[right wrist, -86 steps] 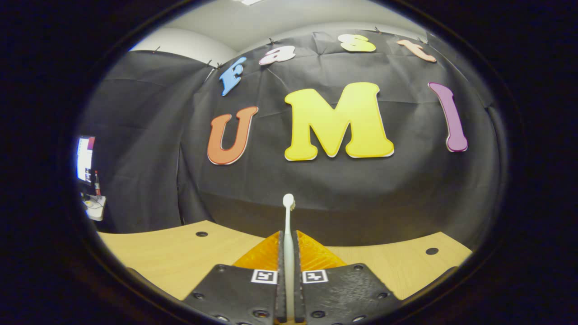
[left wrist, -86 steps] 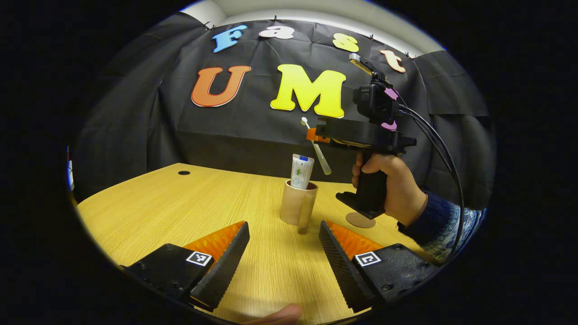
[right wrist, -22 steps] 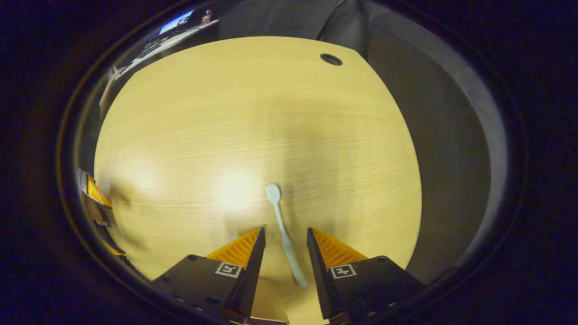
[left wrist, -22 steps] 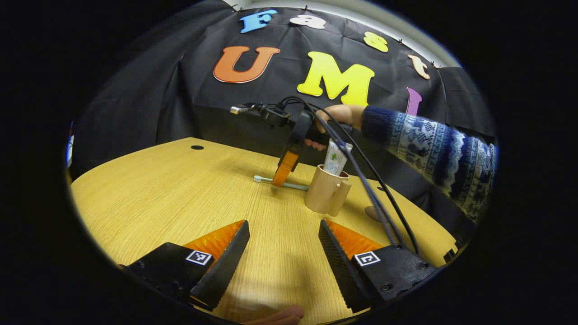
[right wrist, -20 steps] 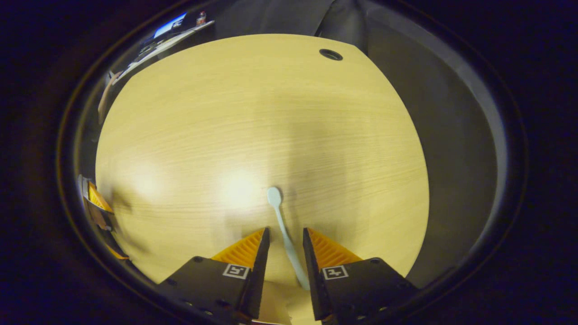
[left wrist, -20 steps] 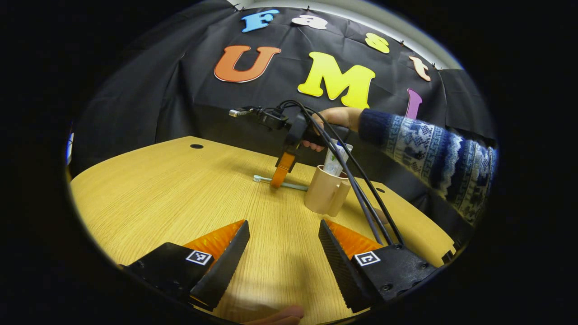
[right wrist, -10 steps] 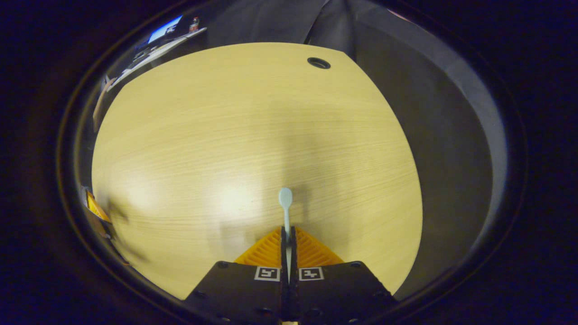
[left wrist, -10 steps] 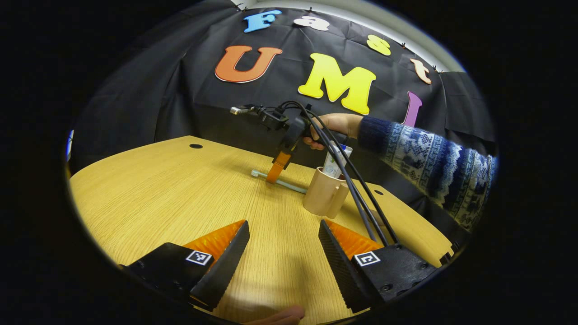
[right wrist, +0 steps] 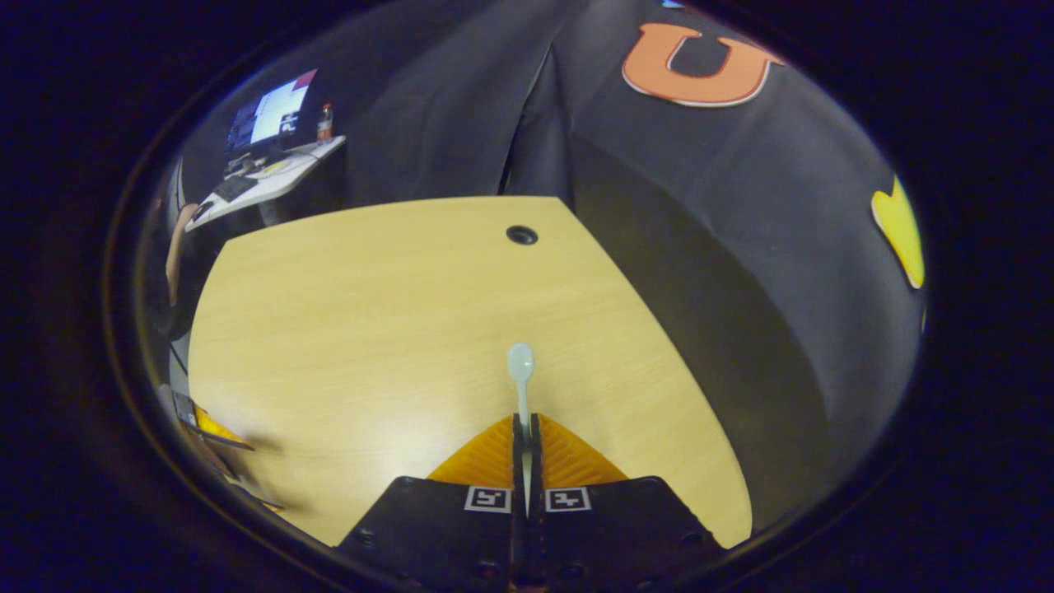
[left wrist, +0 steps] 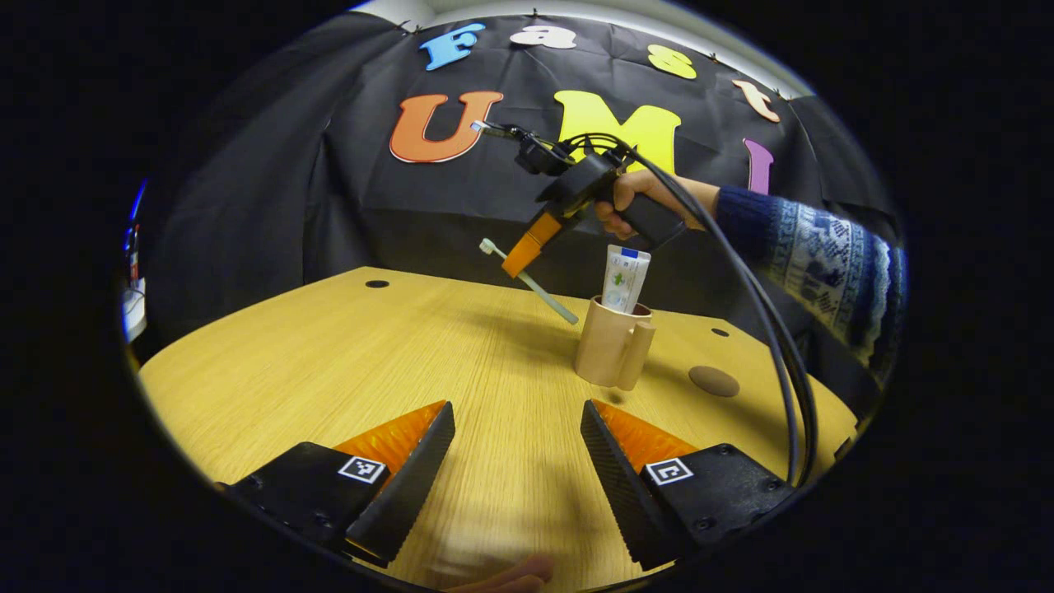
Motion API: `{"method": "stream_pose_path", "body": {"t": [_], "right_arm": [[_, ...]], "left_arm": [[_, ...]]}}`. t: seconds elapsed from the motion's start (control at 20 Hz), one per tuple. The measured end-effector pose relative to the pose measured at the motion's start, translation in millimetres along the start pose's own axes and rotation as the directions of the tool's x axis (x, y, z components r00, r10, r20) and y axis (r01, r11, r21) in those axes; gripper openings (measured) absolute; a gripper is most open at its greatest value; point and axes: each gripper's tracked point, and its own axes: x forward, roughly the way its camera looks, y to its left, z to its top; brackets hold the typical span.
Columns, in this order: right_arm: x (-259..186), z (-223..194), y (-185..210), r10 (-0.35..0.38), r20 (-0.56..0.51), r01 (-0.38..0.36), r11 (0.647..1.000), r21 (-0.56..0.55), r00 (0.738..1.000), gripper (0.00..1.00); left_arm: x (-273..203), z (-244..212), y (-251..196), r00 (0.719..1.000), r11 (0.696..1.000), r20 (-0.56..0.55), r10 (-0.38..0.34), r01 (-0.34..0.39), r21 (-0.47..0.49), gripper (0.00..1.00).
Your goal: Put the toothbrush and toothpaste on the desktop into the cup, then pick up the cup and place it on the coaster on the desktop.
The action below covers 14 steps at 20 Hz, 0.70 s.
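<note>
A light wooden desktop [left wrist: 346, 362] with a fine grain carries the things; its far edge meets the black cloth wall; a small dark cable hole [left wrist: 377, 284] sits at 10 o'clock in the left gripper view, another [left wrist: 720, 333] at 2 o'clock; a tan cup [left wrist: 613, 354] with its handle toward the camera stands upright right of centre; a flat round brown coaster [left wrist: 713, 380] lies at the cup's 3 o'clock, near but apart; in the right gripper view the desktop [right wrist: 370, 313] shows one hole [right wrist: 521, 235] at 12 o'clock.
</note>
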Motion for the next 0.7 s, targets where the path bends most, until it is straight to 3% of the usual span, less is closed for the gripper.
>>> {"method": "stream_pose_path", "body": {"t": [0.1,0.2,0.3,0.5,0.65,0.7], "right_arm": [[-23.7,30.6,-7.9,-0.065,0.136,0.057,0.997,0.060,0.989,0.00],[-54.6,55.0,-26.3,-0.161,0.269,0.130,0.983,0.128,0.950,0.01],[-89.3,71.2,-36.1,-0.215,0.365,0.150,0.968,0.200,0.906,0.00],[-151.7,80.6,-51.9,-0.316,0.490,0.174,0.933,0.314,0.812,0.00],[-181.4,75.6,-53.4,-0.422,0.529,0.209,0.885,0.416,0.736,0.00],[-187.6,73.1,-51.7,-0.440,0.533,0.197,0.871,0.451,0.723,0.00]], "left_arm": [[-3.3,6.7,-1.7,0.999,0.999,0.046,0.007,-0.009,0.033,0.99],[-4.1,10.0,-3.6,0.997,0.998,0.077,0.006,-0.011,0.056,0.98],[-4.2,7.9,-4.0,0.997,0.997,0.081,0.011,-0.018,0.079,0.98],[-8.5,13.9,-4.9,0.993,0.996,0.118,0.009,-0.020,0.090,0.98],[-6.8,19.6,1.6,0.990,0.995,0.138,0.035,-0.048,0.092,0.98],[-8.6,20.3,3.7,0.990,0.992,0.131,0.052,-0.066,0.105,0.98]]}}
